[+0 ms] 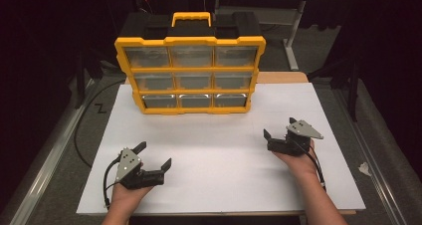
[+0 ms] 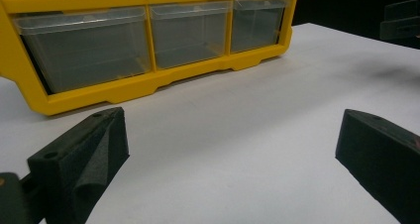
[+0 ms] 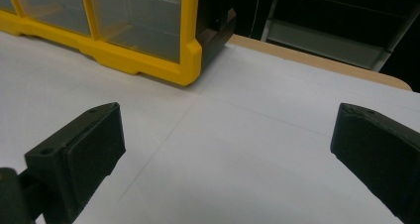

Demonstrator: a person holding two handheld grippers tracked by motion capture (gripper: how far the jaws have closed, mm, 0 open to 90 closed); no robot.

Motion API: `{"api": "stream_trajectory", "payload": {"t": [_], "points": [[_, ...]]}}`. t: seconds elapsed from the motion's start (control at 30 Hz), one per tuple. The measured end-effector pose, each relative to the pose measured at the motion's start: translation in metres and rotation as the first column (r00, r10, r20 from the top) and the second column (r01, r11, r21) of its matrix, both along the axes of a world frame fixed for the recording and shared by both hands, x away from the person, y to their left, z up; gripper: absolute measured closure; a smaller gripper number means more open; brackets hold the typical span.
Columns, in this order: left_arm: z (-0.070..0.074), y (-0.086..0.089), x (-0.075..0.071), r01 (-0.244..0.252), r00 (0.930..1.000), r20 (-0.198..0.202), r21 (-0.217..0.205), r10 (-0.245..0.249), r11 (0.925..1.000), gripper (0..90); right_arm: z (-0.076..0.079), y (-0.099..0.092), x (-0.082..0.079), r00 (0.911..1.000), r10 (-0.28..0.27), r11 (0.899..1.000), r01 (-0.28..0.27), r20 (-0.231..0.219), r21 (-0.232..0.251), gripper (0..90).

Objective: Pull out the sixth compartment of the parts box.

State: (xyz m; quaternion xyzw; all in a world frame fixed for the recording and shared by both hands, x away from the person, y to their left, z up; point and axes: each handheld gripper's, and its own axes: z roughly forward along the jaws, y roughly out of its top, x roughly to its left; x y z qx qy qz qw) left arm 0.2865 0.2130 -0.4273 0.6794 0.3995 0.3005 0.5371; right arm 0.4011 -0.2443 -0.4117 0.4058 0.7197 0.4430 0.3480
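Ahead of both sets of fingers stretches the white worktop (image 1: 224, 155), the biggest thing in front of me, bare between the two hands. Beyond the fingers, at the far middle of that surface, stands the yellow organiser (image 1: 190, 68), upright, with a yellow handle (image 1: 191, 18) on its black top and three rows of three clear drawers (image 2: 188, 33) facing the person. It sits well apart from either tool. The left gripper (image 1: 155, 155) rests low near the front edge, its fingers (image 2: 84, 154) spread wide with nothing between them, aimed at the organiser's bottom row. The right gripper (image 1: 278, 128) lies off to the other side, its fingers (image 3: 79, 154) equally wide and empty, looking past the organiser's right lower corner (image 3: 190, 68).
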Motion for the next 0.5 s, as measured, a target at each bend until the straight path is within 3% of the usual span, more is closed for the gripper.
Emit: {"api": "stream_trajectory", "payload": {"t": [0.37, 0.5], "points": [[0.001, 0.002, 0.0, -0.01, 0.9999, -0.01, -0.003, 0.01, 0.9999, 0.6, -0.002, -0.007, -0.012, 1.0, 0.004, 0.998, -0.004, 0.007, -0.064, 1.7], [0.0, 0.0, 0.0, -0.01, 0.9999, -0.002, 0.001, 0.01, 0.9999, 0.6, -0.005, -0.007, -0.013, 0.9999, 0.007, 0.994, -0.005, 0.012, -0.11, 1.7]]}}
